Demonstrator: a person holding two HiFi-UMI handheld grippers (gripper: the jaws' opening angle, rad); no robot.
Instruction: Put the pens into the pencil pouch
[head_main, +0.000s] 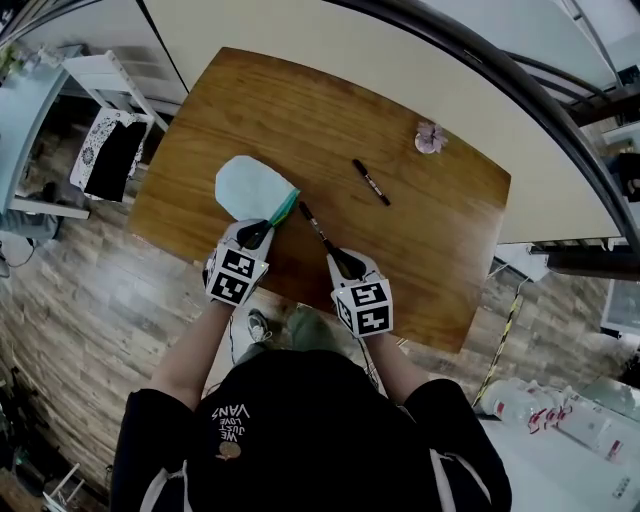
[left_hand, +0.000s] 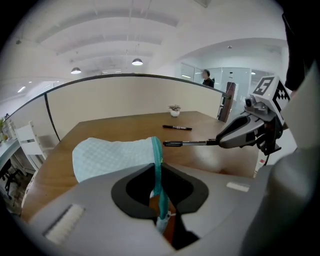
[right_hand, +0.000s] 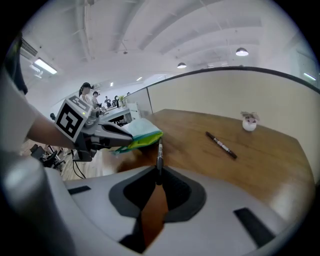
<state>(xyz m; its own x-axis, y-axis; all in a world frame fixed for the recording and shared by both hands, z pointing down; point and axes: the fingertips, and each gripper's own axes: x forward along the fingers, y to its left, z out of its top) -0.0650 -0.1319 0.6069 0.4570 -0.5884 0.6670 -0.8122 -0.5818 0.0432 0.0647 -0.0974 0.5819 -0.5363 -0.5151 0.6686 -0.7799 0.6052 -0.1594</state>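
Teal zip edging of the pale blue pencil pouch ran between the jaws of the left gripper, which we found clamped on it. The pouch body extended beyond that gripper over the tabletop. We found the right gripper closed on the rear end of a black pen, which projected straight out along the jaws. Its long axis slanted up and to the left in the head view, and the free tip pointed at the pouch's zip edge and stopped just beside it. A second pen lay flat on the wood, well apart from both grippers, with its axis slanting the same way. A small potted plant stood near the far edge. The tabletop was brown wood with rounded corners. Around it we saw a curved cream partition, a wood-plank floor and, overhead, a white ceiling with round lamps.
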